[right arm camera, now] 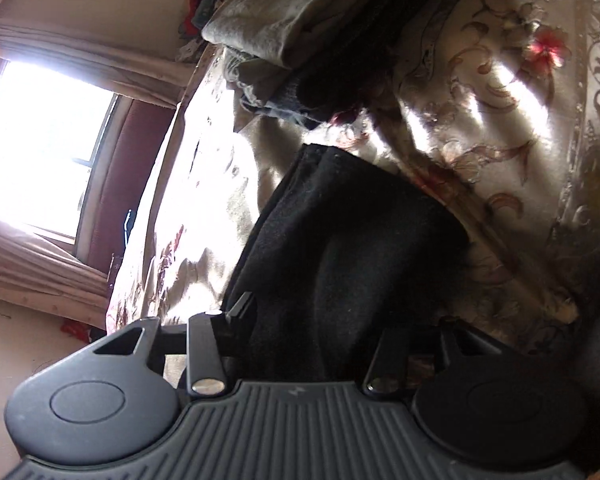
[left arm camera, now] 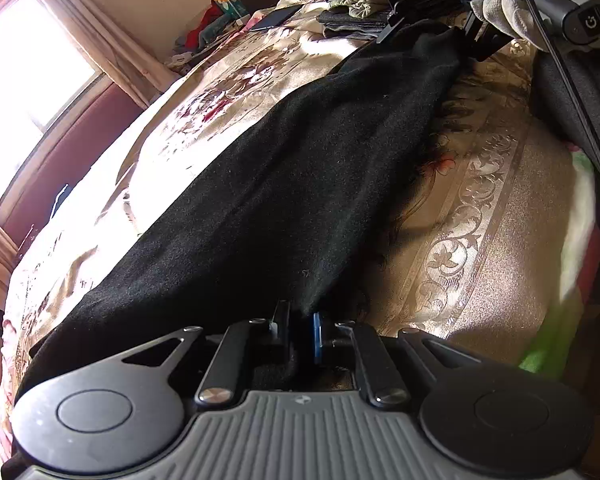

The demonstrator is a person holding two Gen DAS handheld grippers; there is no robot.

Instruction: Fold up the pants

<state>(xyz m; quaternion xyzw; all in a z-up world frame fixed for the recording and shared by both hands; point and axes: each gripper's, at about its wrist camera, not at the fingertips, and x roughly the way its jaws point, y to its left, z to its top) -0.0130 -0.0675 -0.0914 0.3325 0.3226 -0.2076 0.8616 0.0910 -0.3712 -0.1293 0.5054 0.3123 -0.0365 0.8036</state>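
Pants (left arm camera: 284, 184) lay black on bedspread (left arm camera: 480, 216), long axis running from left gripper (left arm camera: 300, 334), clamped tight on near end, to right gripper (right arm camera: 316, 320) at far end, jaws wide w/ cloth between, unpinched.

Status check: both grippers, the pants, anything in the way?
Left gripper shut on black pants. Right gripper open, cloth between jaws. Pants stretched across bedspread. Clothes pile beyond far end, not touching.

Sunlit bedroom.
A bright window (left arm camera: 28, 80) is framed by beige curtains (left arm camera: 96, 40); a floral satin bedspread (left arm camera: 480, 208) is lit.
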